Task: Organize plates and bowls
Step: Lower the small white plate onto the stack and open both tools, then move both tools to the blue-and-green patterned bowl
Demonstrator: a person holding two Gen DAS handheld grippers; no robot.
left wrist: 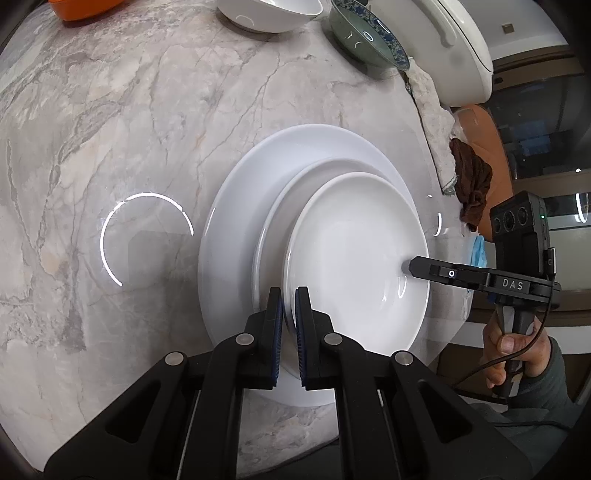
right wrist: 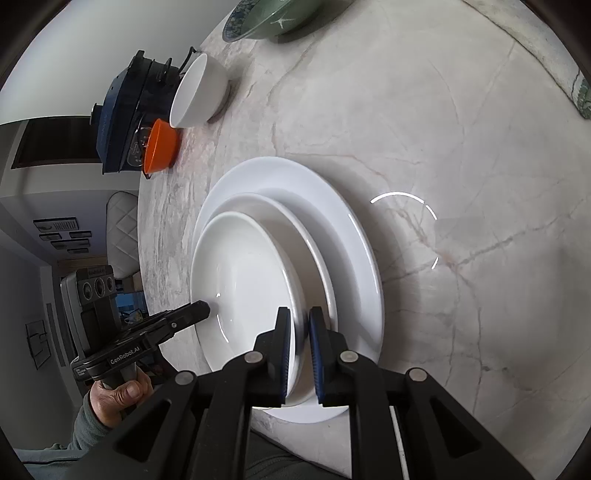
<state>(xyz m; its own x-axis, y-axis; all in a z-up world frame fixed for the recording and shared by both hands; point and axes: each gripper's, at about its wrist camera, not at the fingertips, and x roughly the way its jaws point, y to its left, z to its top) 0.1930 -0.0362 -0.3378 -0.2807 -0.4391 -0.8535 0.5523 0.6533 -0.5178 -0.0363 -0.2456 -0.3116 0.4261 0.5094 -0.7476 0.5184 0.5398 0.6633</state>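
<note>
A stack of white dishes sits on the marble table: a large plate (left wrist: 236, 206) (right wrist: 332, 206), a medium plate (left wrist: 284, 206) (right wrist: 291, 229) and a deep white plate (left wrist: 354, 254) (right wrist: 243, 266) on top. My left gripper (left wrist: 289, 314) is shut on the near rim of the deep plate; it also shows in the right wrist view (right wrist: 201, 308). My right gripper (right wrist: 298, 332) is shut on the opposite rim; it shows in the left wrist view (left wrist: 410, 266). A white bowl (left wrist: 269, 13) (right wrist: 197, 92) and a green patterned bowl (left wrist: 365, 37) (right wrist: 269, 16) stand farther off.
An orange bowl (right wrist: 160, 146) (left wrist: 85, 7) sits at the table edge beside a dark pot (right wrist: 122, 114). A white appliance (left wrist: 454, 48) and a cloth (left wrist: 432, 118) lie along the edge near the green bowl. A brown rag (left wrist: 472, 181) hangs past the edge.
</note>
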